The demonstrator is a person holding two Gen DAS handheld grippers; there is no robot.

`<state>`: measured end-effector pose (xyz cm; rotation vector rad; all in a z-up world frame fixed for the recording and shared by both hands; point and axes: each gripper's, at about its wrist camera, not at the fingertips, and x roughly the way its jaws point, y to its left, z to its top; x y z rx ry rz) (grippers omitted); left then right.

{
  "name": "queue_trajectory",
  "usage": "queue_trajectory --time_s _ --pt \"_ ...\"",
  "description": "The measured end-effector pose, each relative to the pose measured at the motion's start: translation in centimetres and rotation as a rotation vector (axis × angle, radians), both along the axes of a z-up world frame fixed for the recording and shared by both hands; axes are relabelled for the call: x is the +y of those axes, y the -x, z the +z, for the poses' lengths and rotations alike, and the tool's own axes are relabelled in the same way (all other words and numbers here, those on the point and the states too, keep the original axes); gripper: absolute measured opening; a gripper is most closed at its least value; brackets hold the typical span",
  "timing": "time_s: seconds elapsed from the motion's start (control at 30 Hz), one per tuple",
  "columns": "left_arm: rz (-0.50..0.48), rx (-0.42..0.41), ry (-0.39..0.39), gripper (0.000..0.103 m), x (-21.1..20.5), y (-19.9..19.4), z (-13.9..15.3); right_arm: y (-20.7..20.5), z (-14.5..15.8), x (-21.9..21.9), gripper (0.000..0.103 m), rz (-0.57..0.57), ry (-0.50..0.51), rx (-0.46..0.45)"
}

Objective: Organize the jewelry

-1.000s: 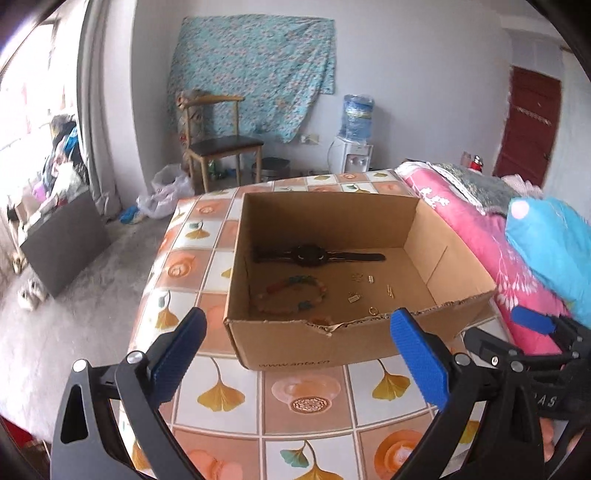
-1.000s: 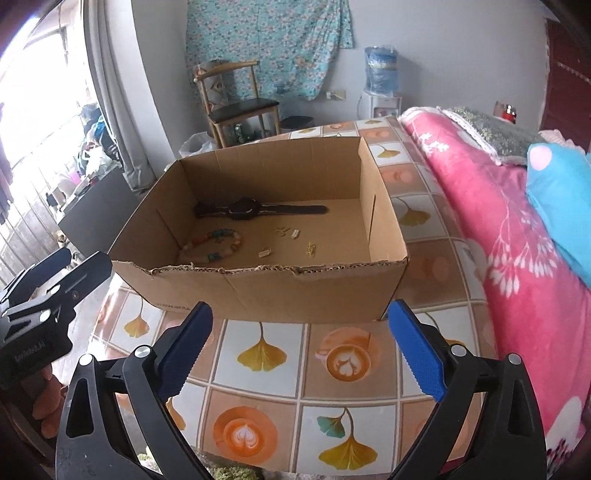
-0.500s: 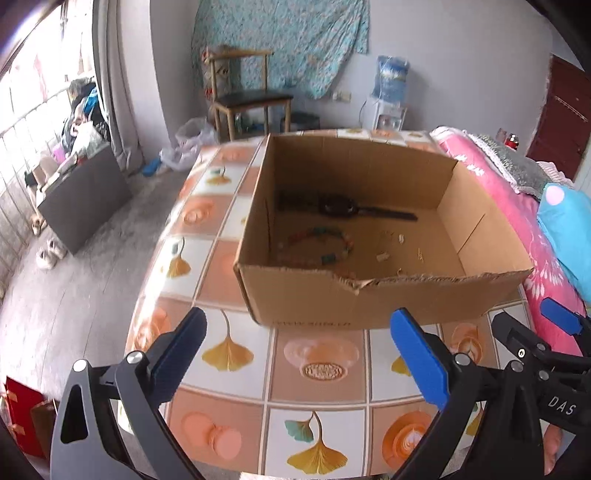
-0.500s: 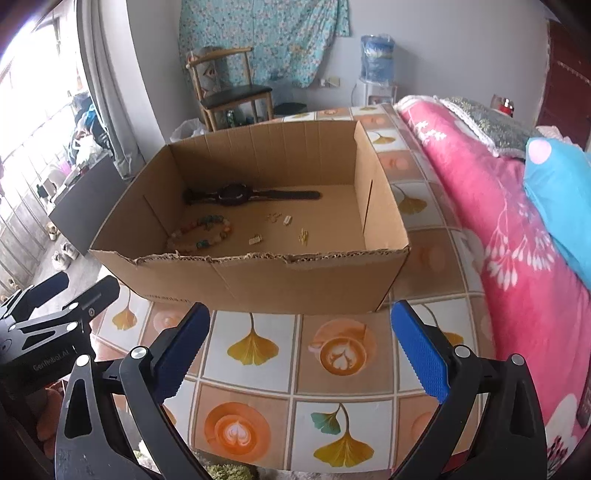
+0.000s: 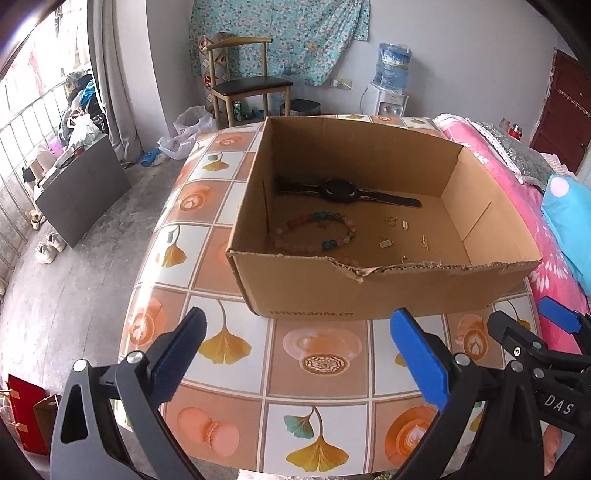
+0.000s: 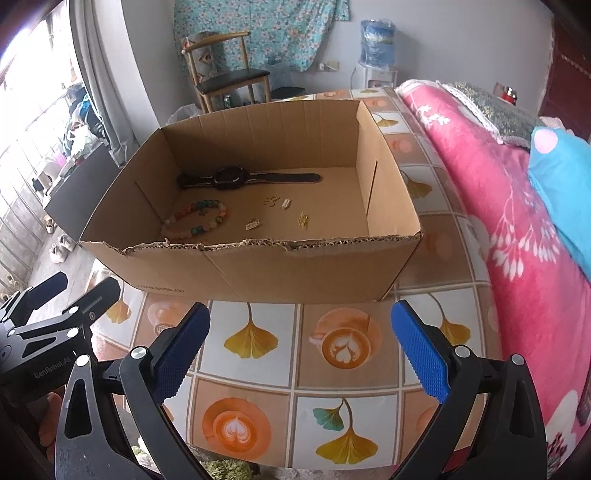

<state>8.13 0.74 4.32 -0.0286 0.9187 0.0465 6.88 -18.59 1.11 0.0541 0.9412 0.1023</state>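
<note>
Tiles with yellow leaf and coffee cup pictures cover the table (image 5: 317,354), which stands beside a bed with a pink blanket (image 6: 517,206). On the table sits a brown box (image 5: 369,291) with an open top and a torn front edge. Inside the box lies the jewelry. A black watch (image 5: 340,190) lies flat near the back wall, its strap stretched out to both sides. In front of it, near the left wall, lies a bracelet (image 5: 317,232) made of round beads in pink, green and orange. To the right of the bracelet a few tiny gold pieces (image 5: 397,223) are spread out on the box floor, apart from each other; they are too small to tell what each one is. The left claw (image 5: 301,354) is over the table in front of the box, with its two blue pads spread wide and nothing between them. The right claw (image 6: 303,349) is also over the table in front of the box, with its blue pads spread wide and nothing in them. Neither claw touches the box. In the left view the right claw shows at the right edge, and in the right view the left claw shows at the left edge, so the two are side by side. Far back, a wooden chair (image 5: 247,81) stands by a wall with a flowered blue cloth (image 5: 280,33) hung on it, and a water bottle (image 5: 395,62) sits on a white stand. Shoes (image 5: 50,247) lie on the gray floor at the left.
</note>
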Motion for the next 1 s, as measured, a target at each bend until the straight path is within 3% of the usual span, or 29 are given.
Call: queue_trajectory --time_s 1.0 --pt "-0.016 0.023 0.022 0.098 -0.21 0.11 -0.50 0.08 0.03 -0.11 0.095 -0.005 0.000 0.007"
